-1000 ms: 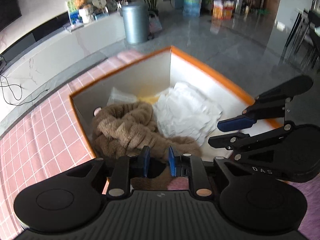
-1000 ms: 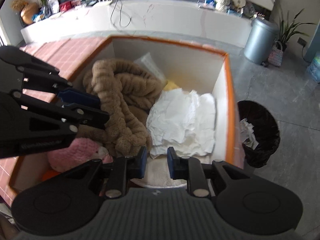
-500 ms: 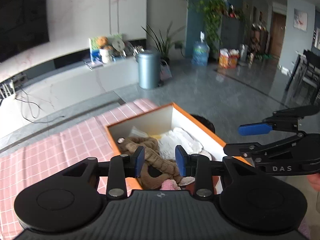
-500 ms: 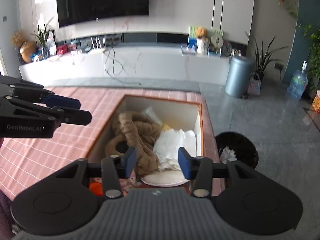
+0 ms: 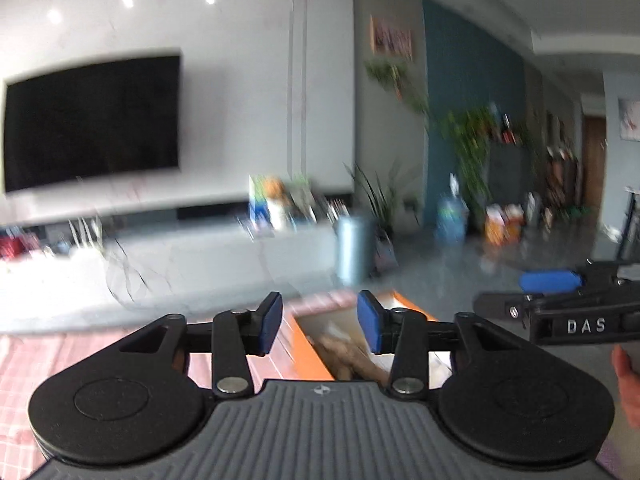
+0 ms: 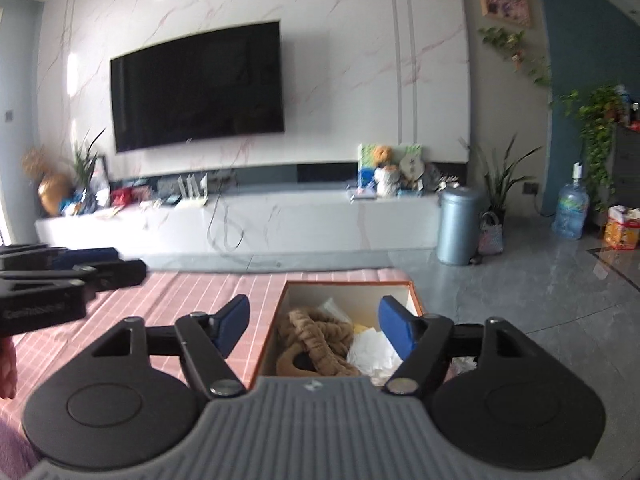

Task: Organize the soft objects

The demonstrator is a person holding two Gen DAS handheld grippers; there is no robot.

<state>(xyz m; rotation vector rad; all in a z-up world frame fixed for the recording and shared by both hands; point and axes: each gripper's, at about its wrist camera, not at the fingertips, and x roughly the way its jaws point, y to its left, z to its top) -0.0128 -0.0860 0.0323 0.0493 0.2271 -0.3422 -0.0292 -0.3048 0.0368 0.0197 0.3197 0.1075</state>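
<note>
The left wrist view is blurred; the orange-rimmed box (image 6: 415, 293) is partly hidden behind both tools. Inside lie a brown fuzzy scarf (image 6: 310, 340) and white cloth (image 6: 372, 350). Left gripper (image 5: 319, 322) and right gripper (image 6: 313, 324) hover level, fingers spread wide, empty.

A fuzzy brown cloth scarf (image 6: 310, 342) and crumpled white paper (image 6: 372, 350) fill the smooth box (image 6: 348, 282). The checked tablecloth (image 6: 168, 300) looks matt. At two o'clock, the floor (image 6: 552, 284) is glossy.
</note>
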